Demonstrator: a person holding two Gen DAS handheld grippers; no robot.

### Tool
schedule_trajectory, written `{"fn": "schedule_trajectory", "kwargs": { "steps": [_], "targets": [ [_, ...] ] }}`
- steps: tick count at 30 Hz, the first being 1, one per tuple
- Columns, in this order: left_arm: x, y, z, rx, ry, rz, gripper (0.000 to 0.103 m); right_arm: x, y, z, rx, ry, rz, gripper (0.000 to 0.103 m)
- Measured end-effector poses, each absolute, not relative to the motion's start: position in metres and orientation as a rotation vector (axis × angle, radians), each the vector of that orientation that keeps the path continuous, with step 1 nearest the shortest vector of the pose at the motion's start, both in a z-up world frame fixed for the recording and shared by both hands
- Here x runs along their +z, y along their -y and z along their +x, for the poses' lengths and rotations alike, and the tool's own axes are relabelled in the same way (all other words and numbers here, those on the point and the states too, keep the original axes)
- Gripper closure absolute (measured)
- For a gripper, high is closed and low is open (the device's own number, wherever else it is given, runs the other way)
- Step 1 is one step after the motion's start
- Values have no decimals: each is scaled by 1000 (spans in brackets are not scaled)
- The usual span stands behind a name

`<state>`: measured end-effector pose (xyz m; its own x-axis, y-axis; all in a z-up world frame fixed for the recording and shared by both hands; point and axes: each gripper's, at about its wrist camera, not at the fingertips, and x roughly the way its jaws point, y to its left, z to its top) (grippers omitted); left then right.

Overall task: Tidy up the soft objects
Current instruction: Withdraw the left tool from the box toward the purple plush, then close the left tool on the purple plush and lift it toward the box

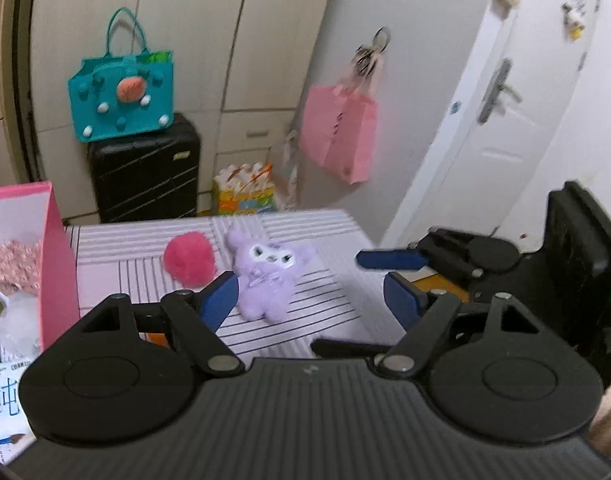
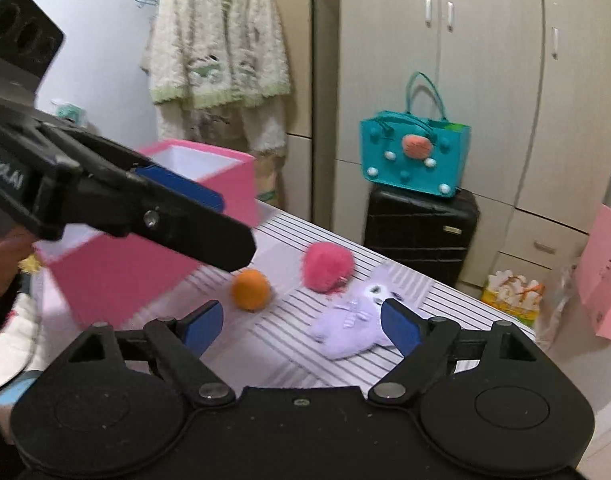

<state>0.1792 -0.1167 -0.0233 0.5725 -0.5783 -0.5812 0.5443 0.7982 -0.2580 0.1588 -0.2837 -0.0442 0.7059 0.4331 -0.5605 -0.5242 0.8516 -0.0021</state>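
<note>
A purple plush bunny [image 1: 265, 276] lies on the striped tablecloth [image 1: 145, 248], with a fluffy pink pompom [image 1: 189, 262] just to its left. My left gripper [image 1: 311, 302] hovers open above the table's near side; nothing is between its jaws, and its left pad overlaps the bunny in this view. From the right, one blue pad [image 1: 389, 260] of the other gripper reaches in. My right gripper [image 2: 301, 326] is open and empty above the bunny [image 2: 353, 320]. Beyond it lie an orange ball [image 2: 250, 290] and the pompom [image 2: 327, 266].
An open pink box [image 2: 117, 280] stands on the table's left side, with a pink knitted item [image 1: 9, 268] inside. Behind the table are a black suitcase [image 2: 419, 228] with a teal bag [image 2: 413, 156] on top, wardrobes, a hanging pink bag [image 1: 339, 136] and a door.
</note>
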Motion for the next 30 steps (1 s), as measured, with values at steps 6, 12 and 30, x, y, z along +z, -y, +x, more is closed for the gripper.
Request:
{"fn": "schedule_trajectory", "kwargs": {
  "steps": [6, 12, 30],
  "targets": [
    [-61, 133, 208, -642, -765, -81, 27, -79, 290, 188, 486, -589, -190, 14],
    [-92, 152, 238, -527, -805, -66, 27, -106, 297, 219, 497, -648, -179, 14],
    [-125, 172, 260, -513, -828, -86, 51, -137, 294, 244, 517, -672, -188, 9]
  ]
}}
